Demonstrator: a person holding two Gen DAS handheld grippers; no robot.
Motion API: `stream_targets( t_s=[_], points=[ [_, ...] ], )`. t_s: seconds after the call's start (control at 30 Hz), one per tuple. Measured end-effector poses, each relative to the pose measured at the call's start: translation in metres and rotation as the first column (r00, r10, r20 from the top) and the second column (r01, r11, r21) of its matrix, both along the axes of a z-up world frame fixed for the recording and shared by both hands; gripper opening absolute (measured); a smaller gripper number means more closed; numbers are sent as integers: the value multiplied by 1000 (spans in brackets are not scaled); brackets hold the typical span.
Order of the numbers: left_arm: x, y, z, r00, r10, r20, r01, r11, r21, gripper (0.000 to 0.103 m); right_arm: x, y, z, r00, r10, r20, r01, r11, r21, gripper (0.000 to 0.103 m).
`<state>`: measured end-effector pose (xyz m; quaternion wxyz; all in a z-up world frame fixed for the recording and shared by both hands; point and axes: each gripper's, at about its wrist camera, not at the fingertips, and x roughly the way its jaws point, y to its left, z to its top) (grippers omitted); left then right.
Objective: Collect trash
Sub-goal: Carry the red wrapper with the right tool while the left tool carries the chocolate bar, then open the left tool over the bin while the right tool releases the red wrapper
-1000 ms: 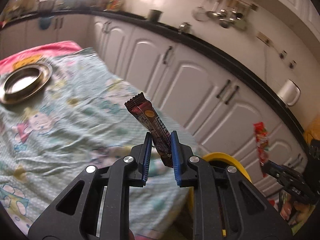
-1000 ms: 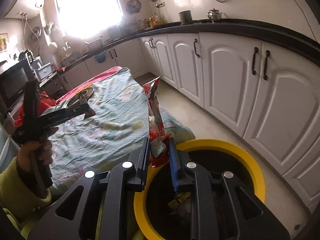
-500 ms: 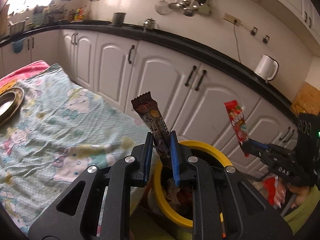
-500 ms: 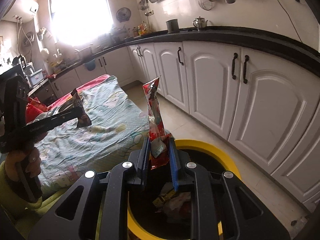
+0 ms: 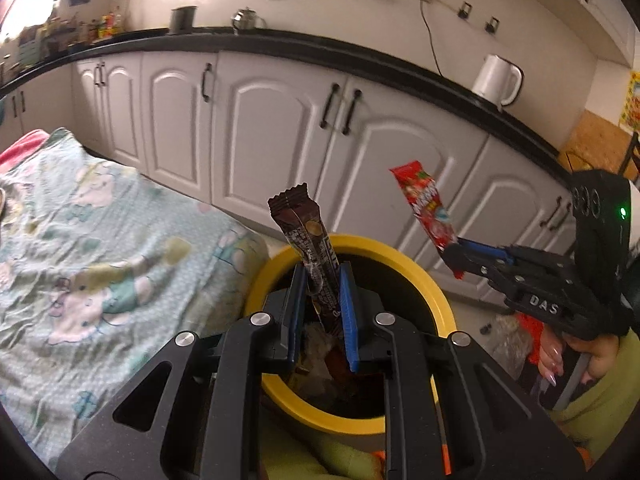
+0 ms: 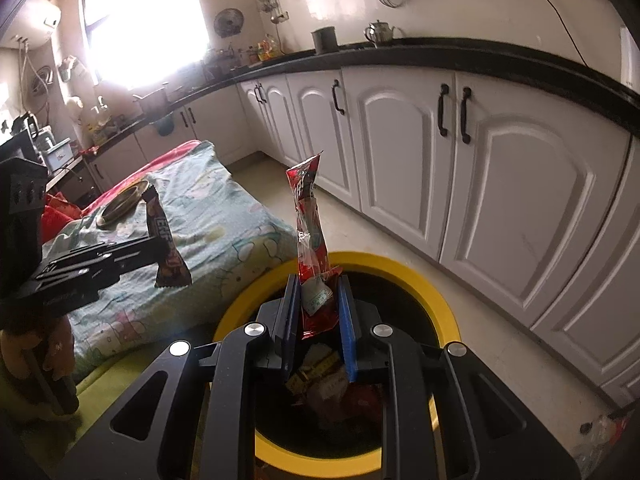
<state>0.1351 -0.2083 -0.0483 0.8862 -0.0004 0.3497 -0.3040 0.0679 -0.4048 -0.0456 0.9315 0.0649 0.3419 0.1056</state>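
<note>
My left gripper (image 5: 322,300) is shut on a dark brown snack-bar wrapper (image 5: 306,248) that stands upright over the yellow-rimmed trash bin (image 5: 432,284). My right gripper (image 6: 318,308) is shut on a red candy wrapper (image 6: 308,240), also upright over the same bin (image 6: 436,292). The bin holds several pieces of trash. In the left wrist view the right gripper (image 5: 452,256) holds the red wrapper (image 5: 426,204) to the right of the bin. In the right wrist view the left gripper (image 6: 160,246) holds the brown wrapper (image 6: 166,248) left of the bin.
A bed with a light green cartoon-print sheet (image 5: 88,248) lies left of the bin, with a metal plate (image 6: 122,204) on it. White cabinets (image 6: 500,184) under a black counter run behind. A white kettle (image 5: 496,80) stands on the counter.
Both grippers have moved over the bin with their wrappers still held. The left view has swung right from the bed to the bin.
</note>
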Motion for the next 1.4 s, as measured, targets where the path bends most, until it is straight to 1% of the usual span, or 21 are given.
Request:
stream_targets(
  t_s=[0.3,0.7,0.77,0.8,0.83,0.87,0.9,0.97,1.0,1.03,1.07,1.13,1.17,1.2,1.23,1.27,1.3,1.37,1.4],
  points=[
    [-4,-25,-27,996,-74,-58,77,996,37,11,1,-5,-23,998,-5,-63,6,1000,13,20],
    [0,-41,-49,987,-112,-120,119,991,58,12,8,-13,-48,992,-20,-126,28,998,55,23],
    [1,-42,-50,986,-111,-120,120,991,63,18,9,-16,-51,991,-22,-133,30,998,59,25],
    [1,-42,-51,986,-109,-123,118,991,66,28,9,-17,-51,990,-25,-135,33,998,59,25],
    [2,-42,-52,986,-109,-126,118,991,63,34,9,-18,-52,990,-29,-137,38,997,61,29],
    [3,-42,-52,986,-109,-128,118,991,63,35,9,-18,-52,990,-32,-138,41,997,63,32],
    [3,-42,-52,986,-107,-128,116,991,66,37,8,-19,-52,990,-36,-139,46,997,66,33],
    [2,-40,-52,987,-100,-126,109,991,71,43,8,-20,-52,989,-41,-140,51,997,64,34],
    [2,-38,-52,988,-91,-126,100,992,71,48,9,-21,-52,989,-44,-140,53,997,64,34],
    [3,-36,-51,988,-85,-128,95,993,68,52,9,-22,-51,989,-47,-139,56,996,64,38],
    [3,-33,-50,989,-74,-126,83,994,66,54,10,-23,-50,989,-52,-136,61,996,62,42],
    [4,-27,-47,992,-50,-119,58,996,67,63,10,-23,-47,990,-60,-130,68,996,60,48],
    [5,-22,-45,993,-34,-114,42,997,63,65,10,-23,-46,990,-63,-127,71,996,59,51],
    [6,-19,-43,994,-20,-112,27,998,61,71,9,-22,-44,990,-66,-122,73,996,57,53],
    [7,-12,-40,994,2,-108,5,998,60,79,9,-20,-41,991,-68,-116,74,996,53,58],
    [7,-8,-38,995,16,-103,-10,998,60,82,9,-19,-39,991,-69,-112,75,996,50,64],
    [7,-2,-36,995,36,-95,-31,998,61,85,8,-16,-35,992,-70,-102,75,996,44,67],
    [9,13,-29,993,89,-82,-84,995,62,91,7,-9,-27,995,-65,-82,68,997,39,80],
    [9,18,-27,991,107,-79,-102,993,59,92,6,-4,-23,996,-61,-73,64,997,35,82]
  ],
)
